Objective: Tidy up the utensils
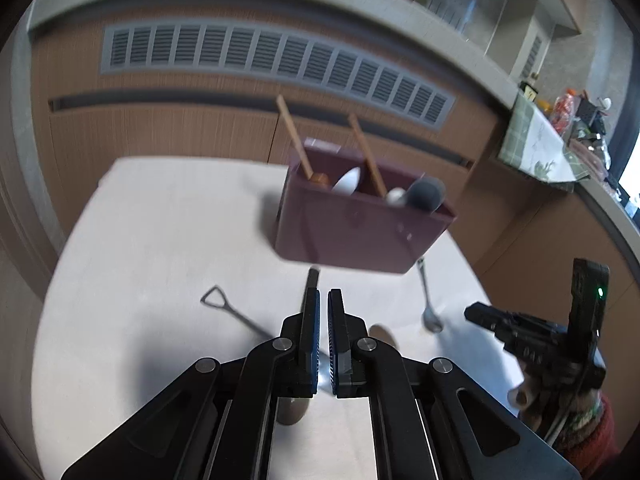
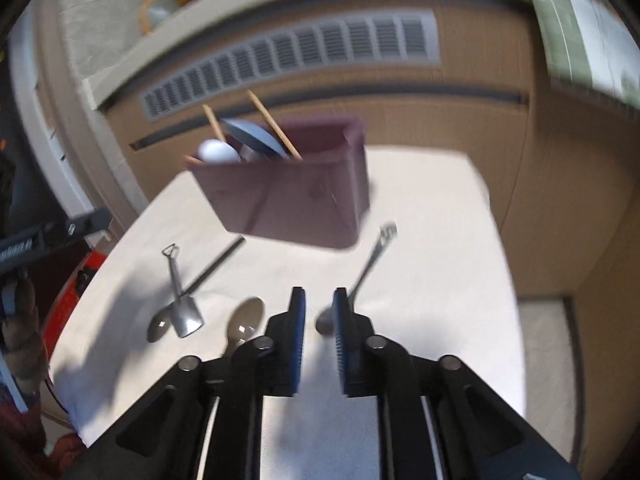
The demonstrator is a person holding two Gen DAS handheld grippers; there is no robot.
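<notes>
A maroon utensil holder (image 1: 360, 220) stands on the white table (image 1: 160, 240), with wooden-handled utensils and spoons in it; it also shows in the right wrist view (image 2: 288, 196). Loose on the table lie a shovel-shaped spoon (image 2: 182, 300), a black-handled spoon (image 2: 200, 276), a silver spoon (image 2: 244, 320) and another spoon (image 2: 360, 276). My left gripper (image 1: 324, 300) is nearly shut and empty, above the black-handled spoon (image 1: 310, 284). My right gripper (image 2: 320, 300) is slightly open and empty, over the spoon on the right. The right gripper also shows in the left wrist view (image 1: 480, 312).
Brown cabinets with a long vent grille (image 1: 280, 56) stand behind the table. A cluttered counter (image 1: 560, 140) is at the right. The table's edges lie close on both sides.
</notes>
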